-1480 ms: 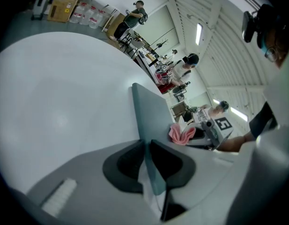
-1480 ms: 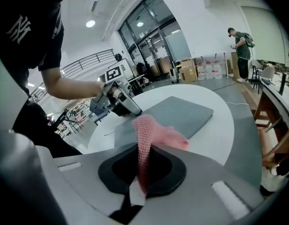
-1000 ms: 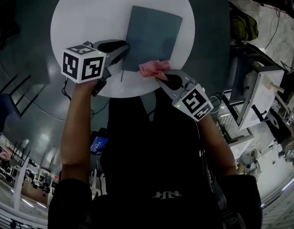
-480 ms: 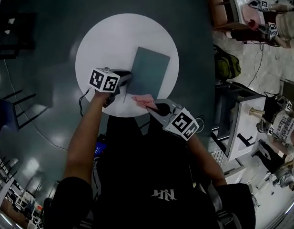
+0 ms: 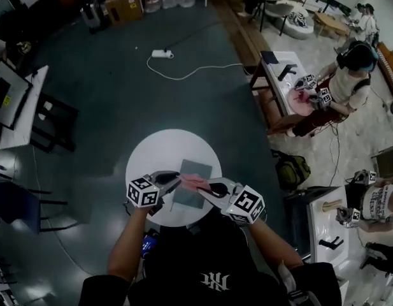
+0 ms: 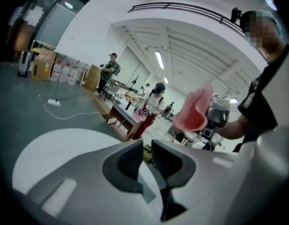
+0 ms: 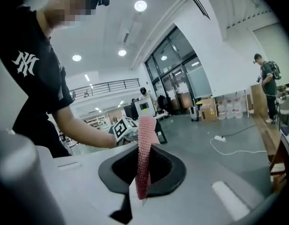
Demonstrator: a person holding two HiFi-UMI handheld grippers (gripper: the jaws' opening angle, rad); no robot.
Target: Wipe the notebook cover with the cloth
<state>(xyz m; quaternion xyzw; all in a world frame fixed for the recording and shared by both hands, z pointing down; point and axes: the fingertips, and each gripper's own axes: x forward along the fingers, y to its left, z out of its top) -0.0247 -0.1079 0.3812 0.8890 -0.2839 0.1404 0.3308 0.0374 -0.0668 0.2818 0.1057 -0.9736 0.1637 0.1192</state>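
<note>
Well above the round table [image 5: 151, 158], both have lifted off the notebook [image 5: 197, 169]. The right gripper [image 5: 206, 187] pinches the pink cloth [image 5: 192, 182], and the left gripper [image 5: 176, 181] has its jaws slightly parted and empty. Wiping seems to have stopped.

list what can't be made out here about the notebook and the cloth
- Grey-blue rectangular notebook: head view, too small to tell whether its cover is clean.
- Same notebook: both gripper views, outside the frame.
- Pink textured cloth: right gripper view, seen edge-on, so its folds stay unclear.
</note>
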